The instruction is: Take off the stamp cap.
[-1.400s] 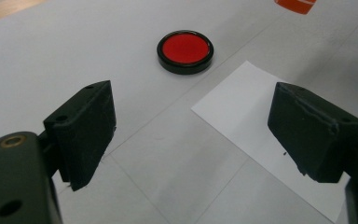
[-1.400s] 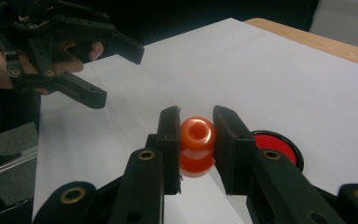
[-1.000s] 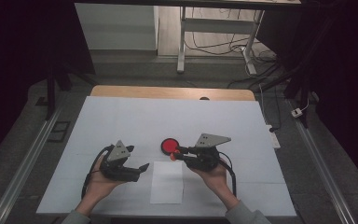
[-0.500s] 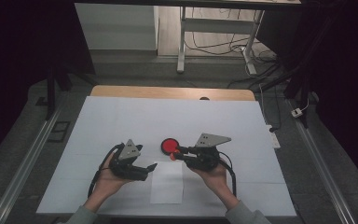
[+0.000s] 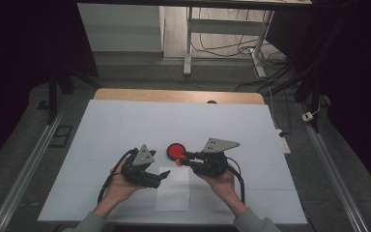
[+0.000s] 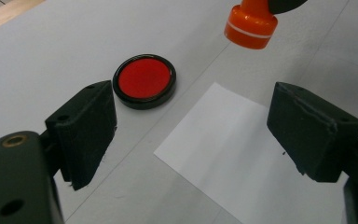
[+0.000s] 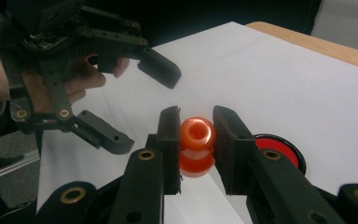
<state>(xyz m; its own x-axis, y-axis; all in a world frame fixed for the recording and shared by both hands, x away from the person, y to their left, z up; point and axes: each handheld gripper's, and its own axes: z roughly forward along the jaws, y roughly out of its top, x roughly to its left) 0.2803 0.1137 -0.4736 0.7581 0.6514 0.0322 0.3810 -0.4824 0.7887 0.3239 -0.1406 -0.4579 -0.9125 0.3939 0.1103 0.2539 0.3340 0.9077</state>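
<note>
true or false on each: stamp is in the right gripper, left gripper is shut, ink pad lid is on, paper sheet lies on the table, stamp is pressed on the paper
1. The right gripper holds the orange stamp. True.
2. The left gripper is shut. False: its jaws stand wide apart, with nothing between them.
3. The ink pad is covered by a lid. False: its red surface is exposed.
4. The white paper sheet lies flat on the table. True.
5. The stamp is pressed on the paper. False: it hangs above the table.

White table cover (image 5: 125, 125) over wooden tabletop (image 5: 140, 94), bare wood strip along far edge. Metal desk legs (image 5: 189, 43) and cables (image 5: 222, 46) on floor beyond. White plug adapter (image 5: 309, 116) right of table.
</note>
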